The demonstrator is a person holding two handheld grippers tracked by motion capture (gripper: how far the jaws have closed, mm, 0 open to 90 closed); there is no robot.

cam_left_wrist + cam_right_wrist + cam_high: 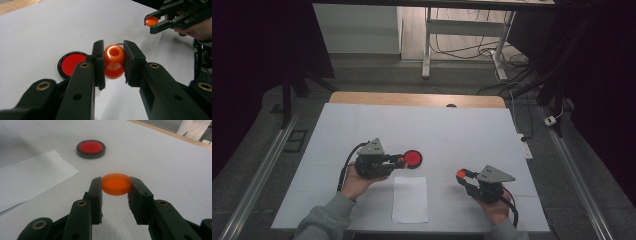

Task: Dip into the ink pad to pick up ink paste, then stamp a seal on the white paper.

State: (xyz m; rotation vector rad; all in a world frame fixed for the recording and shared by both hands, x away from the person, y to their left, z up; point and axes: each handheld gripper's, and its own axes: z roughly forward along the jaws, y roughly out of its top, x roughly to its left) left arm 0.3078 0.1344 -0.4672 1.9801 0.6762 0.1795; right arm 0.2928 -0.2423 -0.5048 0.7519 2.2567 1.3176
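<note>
Dim room, dark curtains either side, a desk frame and loose cables on the floor past the far edge. I'm working over a table [362, 125] covered in white, wood strip showing at its far edge. Left gripper [399, 160] sits left of centre, jaws pointing right, clenched on a small orange bottle [114, 62]; in the left gripper view I'm looking into its open mouth, pads pressed on both sides of it. Right gripper [460, 174] is at right, near the front edge, jaws pointing left toward the other one, clamped on an orange cap [116, 183]; in the right gripper view the cap lies flat between the pads, gripped at its rim, held a little off the table. Bottle and cap are well apart, cap lower right of the bottle in the high view. A red disc [413, 158] with a black rim lies flat on the table just beyond the left jaws; from the high view I can't tell if bottle and disc touch. A white sheet [410, 199] lies flat near the front edge, between the two hands. Grey sleeves come in from the bottom.
</note>
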